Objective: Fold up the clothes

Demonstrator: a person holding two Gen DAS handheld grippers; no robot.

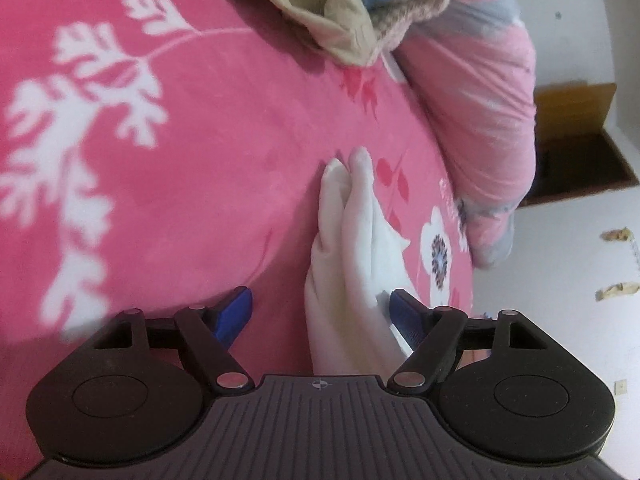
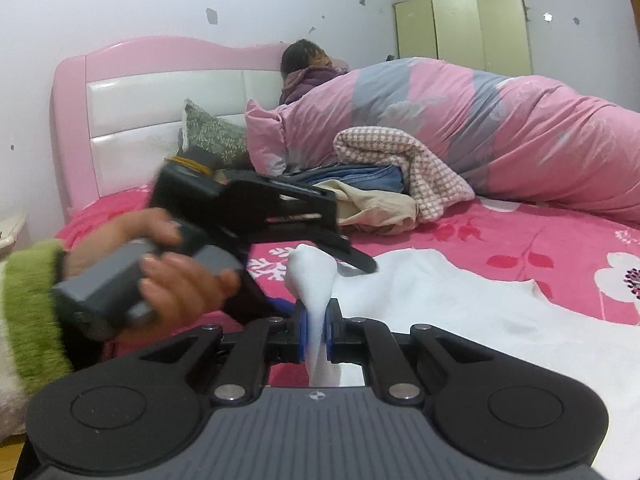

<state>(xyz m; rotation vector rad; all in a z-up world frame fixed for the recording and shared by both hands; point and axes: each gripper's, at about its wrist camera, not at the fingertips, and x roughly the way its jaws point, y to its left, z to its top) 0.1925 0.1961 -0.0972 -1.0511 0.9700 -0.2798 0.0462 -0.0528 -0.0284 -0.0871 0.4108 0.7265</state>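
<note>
While right wrist view shows whole pink floral bedsheet [image 2: 500, 236] with white cotton garment [image 2: 460, 304] spread flat, left view catches only bunched strip. Right gripper [image 2: 316, 334] clamped on fold; left gripper [image 1: 320, 308] spread apart around it. Clothes pile [image 2: 384, 188] half hidden.

My white garment [image 2: 420, 300] is soft, matt cloth on a fuzzy pink printed sheet [image 1: 224, 128]. My grippers' black plastic looks matt, their blue pads [image 1: 236, 312] ribbed. At one o'clock, the checked knit [image 2: 400, 160] looks coarse.
</note>
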